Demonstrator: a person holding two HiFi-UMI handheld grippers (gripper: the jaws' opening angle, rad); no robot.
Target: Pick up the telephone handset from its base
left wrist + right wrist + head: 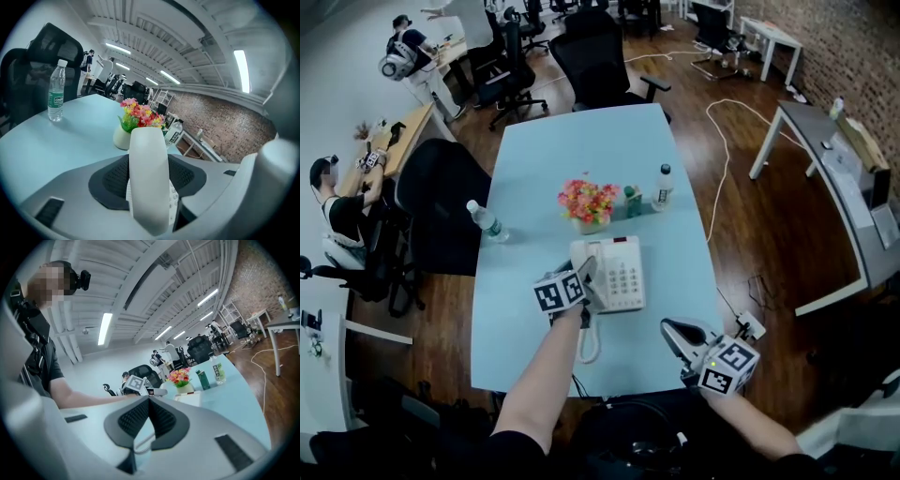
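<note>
A white telephone base (pixel 621 274) with a keypad sits near the front of the light-blue table (pixel 539 159). My left gripper (pixel 584 292) is shut on the white handset (pixel 589 276), which hangs over the base's left side. In the left gripper view the handset (pixel 149 168) stands upright between the dark pads (pixel 110 180). A coiled cord (pixel 589 345) hangs from it toward the table's front edge. My right gripper (pixel 671 330) hovers by the front right corner, shut and empty. The right gripper view shows the handset (pixel 160 392) raised a little above the base (pixel 190 398).
A pot of flowers (pixel 589 204), a small green bottle (pixel 632 201) and a labelled bottle (pixel 663 186) stand behind the phone. A water bottle (pixel 486 221) stands at the table's left edge. Black office chairs (pixel 441 192) ring the table, and people sit at desks on the left.
</note>
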